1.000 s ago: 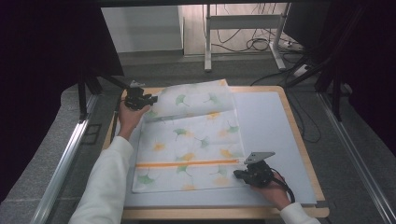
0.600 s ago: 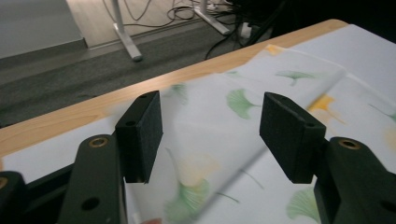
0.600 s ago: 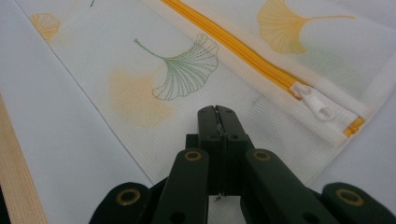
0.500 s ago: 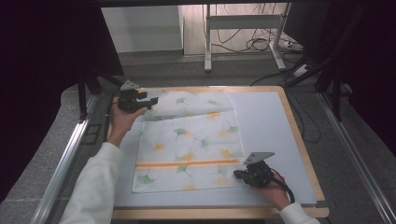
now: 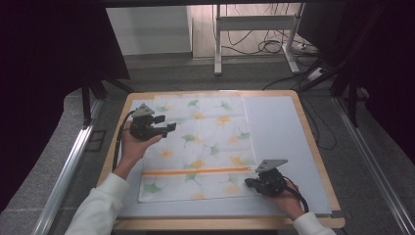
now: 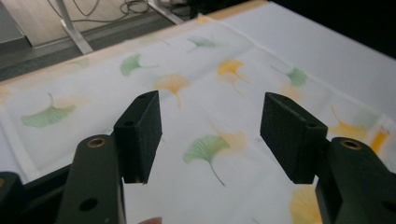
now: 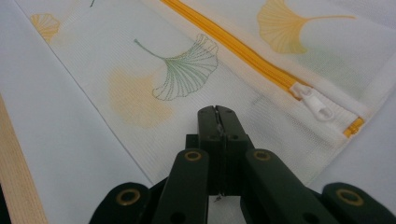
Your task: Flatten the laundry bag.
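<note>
Surface (image 5: 288,132): white mat, wood-edged. Bag (image 5: 205,147): ginkgo-print mesh, spread flat at centre-left, orange zipper (image 5: 198,172) near the front. Left gripper (image 5: 169,128): above bag's left edge, fingers wide apart, empty. Right gripper (image 5: 248,183): fingers closed, pinching bag's front right corner.

White ginkgo-print mesh bag (image 5: 200,147), flat, orange zip shut

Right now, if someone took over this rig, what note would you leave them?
Left gripper: open, above the bag's left part, holding nothing.
Right gripper: shut at the bag's near right corner, by the zipper pull; a grip on the mesh can't be confirmed.
Bag: spread flat on the mat, zipper closed.
Done: bag unfolded.
Left: probably smoothing or opening the zipper.
</note>
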`<state>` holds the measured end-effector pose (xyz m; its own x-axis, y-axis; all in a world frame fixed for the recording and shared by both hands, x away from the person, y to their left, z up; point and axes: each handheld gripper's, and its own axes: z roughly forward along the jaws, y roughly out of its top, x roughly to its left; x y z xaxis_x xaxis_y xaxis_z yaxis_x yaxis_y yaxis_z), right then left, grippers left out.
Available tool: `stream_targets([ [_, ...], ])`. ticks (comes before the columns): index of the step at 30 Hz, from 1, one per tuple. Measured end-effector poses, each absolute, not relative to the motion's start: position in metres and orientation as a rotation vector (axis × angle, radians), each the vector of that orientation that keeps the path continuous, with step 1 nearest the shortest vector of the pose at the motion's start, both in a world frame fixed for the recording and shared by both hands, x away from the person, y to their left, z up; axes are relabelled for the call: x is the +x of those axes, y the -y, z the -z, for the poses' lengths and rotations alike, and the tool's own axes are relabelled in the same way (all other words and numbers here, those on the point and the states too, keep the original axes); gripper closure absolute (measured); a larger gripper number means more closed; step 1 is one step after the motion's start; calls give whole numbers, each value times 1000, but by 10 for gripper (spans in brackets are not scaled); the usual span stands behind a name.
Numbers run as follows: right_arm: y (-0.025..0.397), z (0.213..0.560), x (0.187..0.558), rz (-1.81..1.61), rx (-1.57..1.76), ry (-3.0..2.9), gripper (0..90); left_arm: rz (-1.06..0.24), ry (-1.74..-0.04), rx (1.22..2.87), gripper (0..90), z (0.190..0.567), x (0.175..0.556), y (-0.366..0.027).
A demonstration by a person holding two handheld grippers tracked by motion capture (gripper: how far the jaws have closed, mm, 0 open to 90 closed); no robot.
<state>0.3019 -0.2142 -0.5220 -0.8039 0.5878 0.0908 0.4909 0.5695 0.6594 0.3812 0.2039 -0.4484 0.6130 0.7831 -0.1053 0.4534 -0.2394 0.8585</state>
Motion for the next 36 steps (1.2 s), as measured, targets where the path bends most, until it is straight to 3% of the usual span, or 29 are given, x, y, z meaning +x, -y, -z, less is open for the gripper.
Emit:
stream_targets([
  [18, 215, 520, 297, -1018, 935, -2637, 892, -339, -946, 1990, 339, 486, 334, -165],
  [36, 220, 518, 277, -1010, 936, -2630, 892, -312, -820, 2072, 337, 488, 317, -110],
])
